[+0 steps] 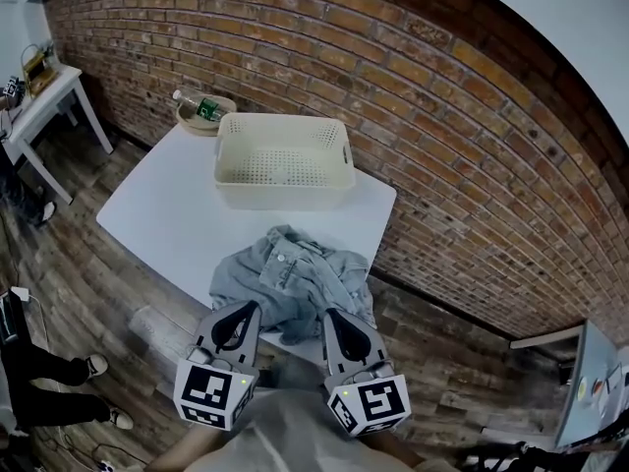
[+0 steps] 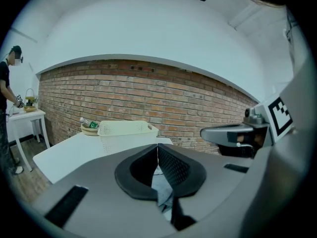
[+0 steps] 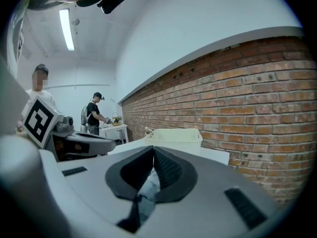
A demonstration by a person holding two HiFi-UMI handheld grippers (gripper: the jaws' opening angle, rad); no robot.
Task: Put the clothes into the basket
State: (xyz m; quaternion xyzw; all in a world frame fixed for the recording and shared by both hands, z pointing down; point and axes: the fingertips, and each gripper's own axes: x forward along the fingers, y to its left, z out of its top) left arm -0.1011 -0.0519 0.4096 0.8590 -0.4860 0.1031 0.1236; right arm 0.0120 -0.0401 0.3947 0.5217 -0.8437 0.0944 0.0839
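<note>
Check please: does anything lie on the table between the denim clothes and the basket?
Nothing visible does. Only bare white table separates the denim clothes from the basket. The bottle sits beyond the basket's far left corner, off the path.

A bottle (image 1: 200, 107) lies in what may be a bowl (image 1: 191, 126) — brick wall (image 1: 423, 96) behind.

A: Any txt readable?
B: None. Bottle (image 1: 200, 107) by the basket's (image 1: 228, 155) far-left corner has a green label, print too small to read.
A: Cubes on left gripper (image 1: 248, 306) & right gripper (image 1: 331, 313)?
B: Just b/w square marker patterns, no letters or nos.
</note>
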